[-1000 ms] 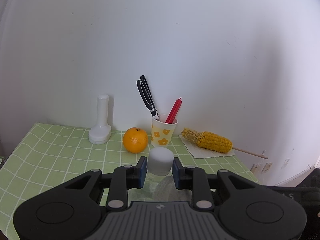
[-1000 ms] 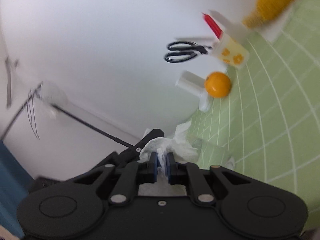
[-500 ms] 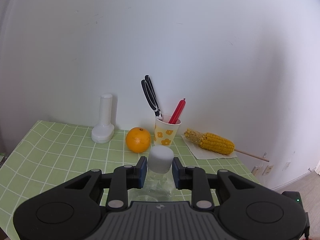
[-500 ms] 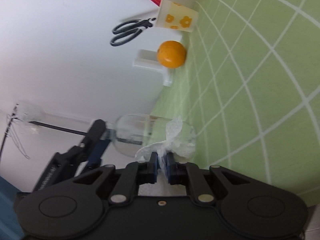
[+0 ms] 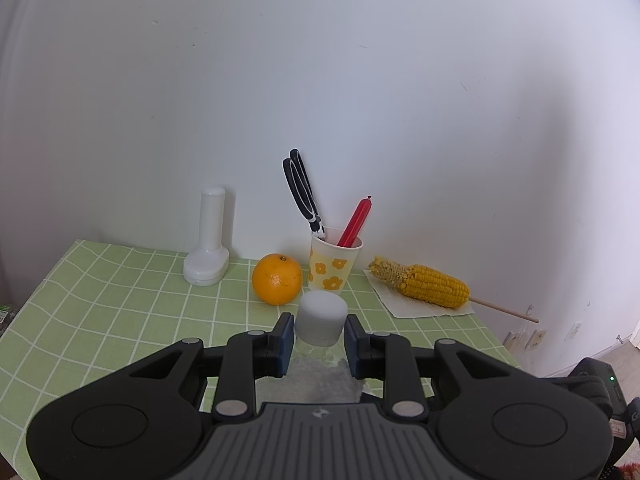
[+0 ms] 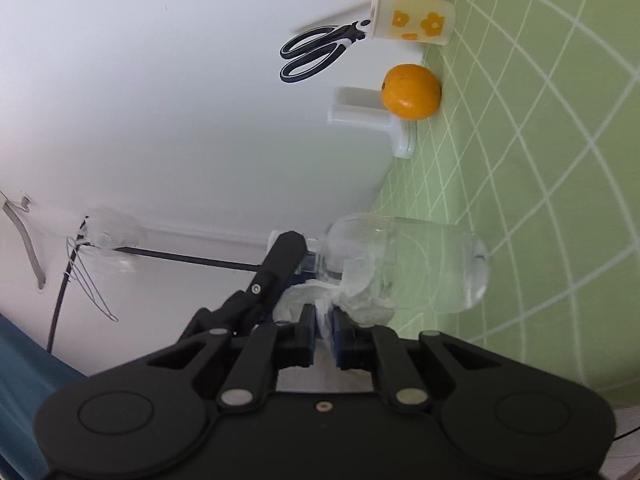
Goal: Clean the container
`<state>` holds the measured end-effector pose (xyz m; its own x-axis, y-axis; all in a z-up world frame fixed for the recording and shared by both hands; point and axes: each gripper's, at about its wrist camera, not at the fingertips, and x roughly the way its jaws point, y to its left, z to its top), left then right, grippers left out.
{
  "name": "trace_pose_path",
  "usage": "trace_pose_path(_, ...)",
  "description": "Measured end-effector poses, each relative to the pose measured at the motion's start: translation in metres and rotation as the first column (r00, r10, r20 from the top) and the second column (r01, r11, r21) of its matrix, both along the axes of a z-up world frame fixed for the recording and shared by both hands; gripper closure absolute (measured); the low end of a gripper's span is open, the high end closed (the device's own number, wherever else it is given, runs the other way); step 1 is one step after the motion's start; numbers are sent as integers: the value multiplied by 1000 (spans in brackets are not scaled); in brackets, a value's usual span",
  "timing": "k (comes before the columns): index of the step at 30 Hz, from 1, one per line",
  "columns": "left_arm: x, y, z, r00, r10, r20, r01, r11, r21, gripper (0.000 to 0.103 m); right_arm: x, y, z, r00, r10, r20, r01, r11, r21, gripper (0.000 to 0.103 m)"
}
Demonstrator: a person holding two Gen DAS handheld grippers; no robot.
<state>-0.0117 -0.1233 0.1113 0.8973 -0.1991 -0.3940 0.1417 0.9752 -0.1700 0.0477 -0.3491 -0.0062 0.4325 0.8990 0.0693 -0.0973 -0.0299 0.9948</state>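
Note:
A clear plastic bottle [image 6: 416, 264] with a white cap [image 5: 323, 313] is the container. My left gripper [image 5: 317, 338] is shut on its neck just below the cap and holds it above the green checked tablecloth [image 5: 120, 300]. In the right wrist view the left gripper's fingers [image 6: 286, 254] show clamped at the bottle's neck. My right gripper [image 6: 325, 332] is shut on a crumpled white paper towel [image 6: 352, 300], which presses against the bottle's side. Most of the bottle's body is hidden below the left gripper in the left wrist view.
At the back of the table by the white wall stand a white plastic holder [image 5: 208, 252], an orange [image 5: 277, 278], a flowered paper cup [image 5: 334, 264] with scissors [image 5: 302, 192] and a red stick, and a corn cob [image 5: 424, 286] on a paper sheet.
My right gripper has swung with the towel up against the bottle's side, and the bottle now fills more of its view. The left gripper holds the bottle almost still.

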Motion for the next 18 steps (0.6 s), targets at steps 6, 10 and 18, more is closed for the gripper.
trace_pose_path(6, -2, -6, 1, 1000, -2, 1, 2, 1000, 7, 75, 2, 13, -22, 994, 23, -109, -29, 998, -56, 94)
trace_pose_path(10, -5, -11, 3, 1000, -3, 1, 3, 1000, 5, 75, 2, 16, -27, 989, 6, -149, -27, 990, -138, 95)
trace_pose_path(18, -10, -17, 3, 1000, 0, 3, 0, 1000, -1, 75, 2, 21, -1, 998, 13, -63, -25, 980, -198, 95)
